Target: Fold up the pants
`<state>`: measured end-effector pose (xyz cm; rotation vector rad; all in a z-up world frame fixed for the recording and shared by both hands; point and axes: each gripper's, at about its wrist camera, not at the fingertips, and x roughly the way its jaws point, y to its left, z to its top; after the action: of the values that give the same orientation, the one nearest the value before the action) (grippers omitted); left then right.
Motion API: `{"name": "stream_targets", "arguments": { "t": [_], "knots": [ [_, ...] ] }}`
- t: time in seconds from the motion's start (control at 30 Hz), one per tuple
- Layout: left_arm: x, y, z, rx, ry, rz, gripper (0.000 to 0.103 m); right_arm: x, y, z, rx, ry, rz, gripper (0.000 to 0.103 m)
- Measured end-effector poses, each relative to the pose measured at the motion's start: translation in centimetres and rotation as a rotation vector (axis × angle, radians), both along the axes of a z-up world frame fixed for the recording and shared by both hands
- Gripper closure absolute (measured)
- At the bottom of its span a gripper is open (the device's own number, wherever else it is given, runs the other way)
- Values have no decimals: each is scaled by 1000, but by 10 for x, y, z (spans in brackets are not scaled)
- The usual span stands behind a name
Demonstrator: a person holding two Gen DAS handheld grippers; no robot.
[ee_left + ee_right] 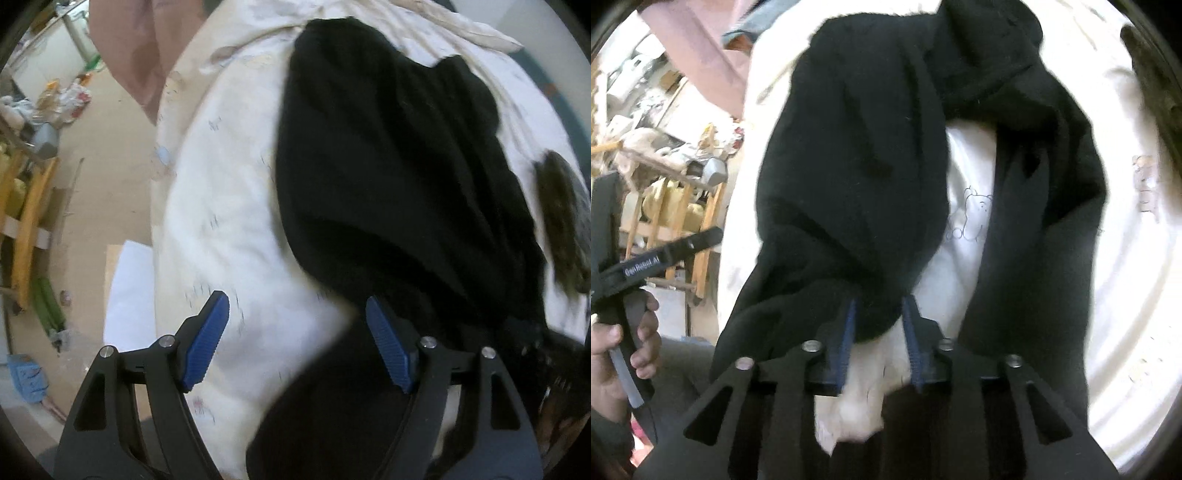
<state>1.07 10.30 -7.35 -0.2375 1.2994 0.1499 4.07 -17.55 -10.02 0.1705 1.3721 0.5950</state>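
Note:
Black pants [388,166] lie crumpled on a white printed bedsheet [221,221]. My left gripper [295,299] hangs open above the sheet at the pants' near left edge, with nothing between its blue pads [207,339]. In the right wrist view the pants [857,147] spread in two dark legs over the sheet [1126,277]. A rounded bunch of the fabric sits between the parted pads [846,332] of my right gripper [880,301] and looks loose rather than squeezed. The left gripper's body [646,266] shows at the left edge, held by a hand [646,332].
A dark furry item [561,221] lies on the bed right of the pants. A pink cloth [129,48] hangs at the top left. Left of the bed are bare floor [103,147], a wooden rack [29,206] and cluttered bags.

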Motion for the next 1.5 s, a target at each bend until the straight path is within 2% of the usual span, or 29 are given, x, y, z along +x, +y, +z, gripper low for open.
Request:
{"name": "stream_targets", "arguments": {
  "t": [0.13, 0.2, 0.27, 0.3, 0.33, 0.4, 0.43, 0.5, 0.53, 0.6, 0.63, 0.67, 0.7, 0.73, 0.87, 0.93, 1.03, 1.1, 1.17, 1.2, 1.23, 1.27, 1.3, 1.37, 1.43, 1.5],
  "knots": [
    [-36, 5, 7, -27, -44, 5, 29, -31, -16, 31, 38, -72, 17, 66],
    [-48, 9, 7, 5, -71, 20, 29, -49, -22, 53, 56, -120, 36, 66],
    [-60, 12, 9, 25, -80, 53, 29, -71, -28, 79, 39, -232, 36, 47],
    [-62, 15, 8, 23, -89, 66, 29, -81, -31, 89, 22, -288, 26, 32],
    [-67, 19, 9, 14, -108, 79, 29, -93, -33, 100, 10, -367, 9, 26],
    [-77, 19, 10, 10, -131, 87, 29, -118, -40, 119, 13, -528, -46, 24],
    [-82, 19, 10, 5, -140, 89, 29, -127, -42, 124, 24, -572, -67, 24],
    [-91, 17, 10, -6, -153, 83, 29, -137, -50, 131, 75, -610, -123, 24],
    [-96, 16, 11, -5, -156, 70, 29, -142, -56, 134, 142, -619, -158, 24],
    [-104, 13, 11, 11, -157, 37, 29, -140, -65, 133, 280, -557, -203, 24],
    [-108, 12, 11, 16, -155, 34, 29, -136, -67, 130, 374, -480, -206, 24],
    [-109, 12, 10, 16, -149, 28, 29, -133, -65, 128, 395, -430, -204, 24],
    [-111, 14, 7, 13, -136, 24, 29, -128, -61, 124, 389, -366, -197, 24],
    [-111, 15, 6, 10, -131, 30, 29, -122, -52, 116, 335, -294, -172, 24],
    [-104, 16, -11, -37, -75, 29, 29, -112, -16, 78, 105, -152, -74, 24],
    [-97, 13, -26, -59, -37, 17, 29, -104, -6, 59, 91, -100, -85, 24],
    [-83, 6, -42, -18, -9, -10, 29, -87, 8, 37, 105, -63, -101, 24],
    [-73, 4, -51, -27, 12, -21, 30, -80, 10, 26, 114, -34, -139, 24],
    [-65, 2, -63, -83, 36, -35, 42, -71, 13, 21, 140, -18, -153, 24],
    [-62, -1, -66, -96, 34, -50, 56, -68, 15, 20, 131, -31, -155, 24],
    [-60, -5, -67, -98, 28, -67, 76, -68, 16, 22, 123, -46, -160, 24],
    [-58, -10, -67, -108, 20, -97, 90, -71, 18, 21, 119, -50, -160, 24],
    [-58, -18, -67, -119, 24, -154, 100, -70, 17, 21, 113, -49, -158, 24],
    [-66, -22, -57, -103, -12, -184, 100, -69, 15, 19, 104, -47, -169, 24],
    [-81, -13, -35, -146, -79, -165, 100, -71, 10, 18, 100, -39, -187, 24],
    [-102, 3, -12, -145, -146, -137, 101, -72, 4, 18, 103, -32, -209, 24]
  ]
}}
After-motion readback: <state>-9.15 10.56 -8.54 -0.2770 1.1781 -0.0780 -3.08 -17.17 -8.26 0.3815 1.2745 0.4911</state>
